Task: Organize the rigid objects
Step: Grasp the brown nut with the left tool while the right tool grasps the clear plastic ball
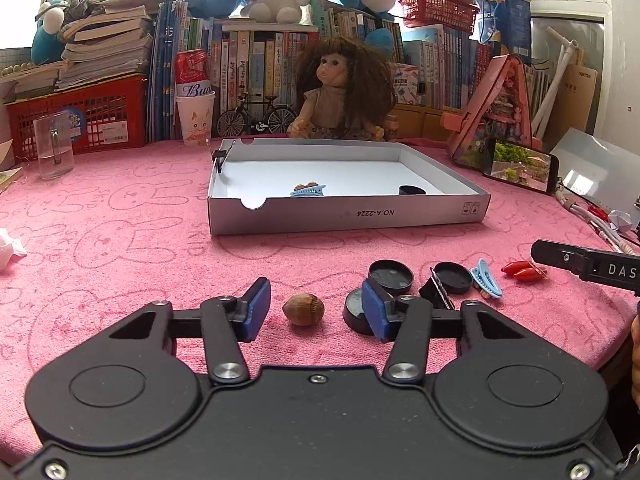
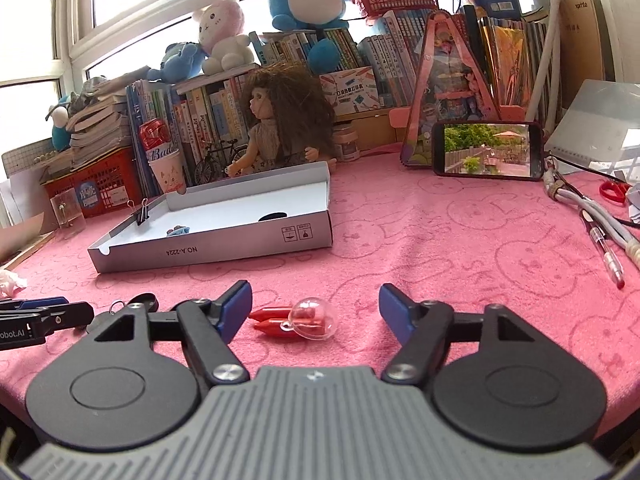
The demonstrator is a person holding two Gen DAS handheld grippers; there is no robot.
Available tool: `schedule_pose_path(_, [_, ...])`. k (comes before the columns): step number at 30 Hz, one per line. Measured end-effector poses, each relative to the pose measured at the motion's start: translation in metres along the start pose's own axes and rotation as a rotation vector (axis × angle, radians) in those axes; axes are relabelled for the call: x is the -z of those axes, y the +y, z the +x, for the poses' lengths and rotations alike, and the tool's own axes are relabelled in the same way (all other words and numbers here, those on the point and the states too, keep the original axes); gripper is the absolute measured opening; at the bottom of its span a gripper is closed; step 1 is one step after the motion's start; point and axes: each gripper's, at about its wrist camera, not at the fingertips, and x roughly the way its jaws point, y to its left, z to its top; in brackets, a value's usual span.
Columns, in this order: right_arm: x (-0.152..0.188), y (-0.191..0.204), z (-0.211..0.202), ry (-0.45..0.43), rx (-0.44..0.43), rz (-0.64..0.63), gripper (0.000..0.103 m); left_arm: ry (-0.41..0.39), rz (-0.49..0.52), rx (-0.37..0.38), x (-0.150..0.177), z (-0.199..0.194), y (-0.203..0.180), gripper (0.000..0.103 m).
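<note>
**Small things wait in front of the box**

The left tongs (image 1: 316, 312) sit low over the pink worktop (image 1: 120, 240). Their blue pads are apart. A brown nut (image 1: 303, 309) lies on the cloth between them, and neither pad touches it. Just to the right of the nut are three round black caps (image 1: 391, 276). One of them is partly hidden behind the right blue pad. A black binder clip (image 1: 436, 294) lies beside the caps, and a light blue hair clip (image 1: 487, 278) lies right next to it.

The right tongs (image 2: 316, 312) are apart too. A clear little ball (image 2: 313, 318) sits between their pads, nearer the left one. No pad presses on it. The ball rests against two red clips (image 2: 272, 320) that lie side by side on the cloth. From the left camera, one arm of the right tongs pokes in at the right edge, close to the red clips.

Farther back on the worktop is a flat grey box (image 1: 348, 214) with a white inside. It is open on top. In it lie a blue hair clip (image 1: 308, 191) and one black cap (image 1: 411, 190). Another black binder clip (image 1: 220, 158) is clipped on the box's left wall.

Behind the box sits a doll (image 1: 340, 92) with curly brown hair. A phone (image 2: 488, 156) with a bright picture stands on the right side. A clear glass mug (image 1: 54, 146) stands on the left.
</note>
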Motion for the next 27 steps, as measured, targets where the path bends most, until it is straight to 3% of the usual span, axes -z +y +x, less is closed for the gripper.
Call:
schedule_pose_path(8, [0.003, -0.002, 0.002, 0.016, 0.008, 0.015, 0.053, -0.029, -0.041, 0.002, -0.001, -0.005, 0.006, 0.039])
schedule_pose_path(15, [0.003, -0.001, 0.007, 0.035, 0.003, 0.02, 0.039, 0.015, -0.063, -0.006, 0.002, 0.003, 0.008, 0.031])
schedule_pose_path(17, [0.003, 0.001, 0.007, 0.032, 0.001, 0.016, 0.033, 0.042, -0.067, 0.002, 0.003, 0.006, 0.009, 0.021])
schedule_pose_path(27, [-0.001, 0.003, 0.004, 0.012, 0.022, 0.0, 0.033, 0.018, -0.051, -0.011, 0.001, 0.003, 0.006, 0.02])
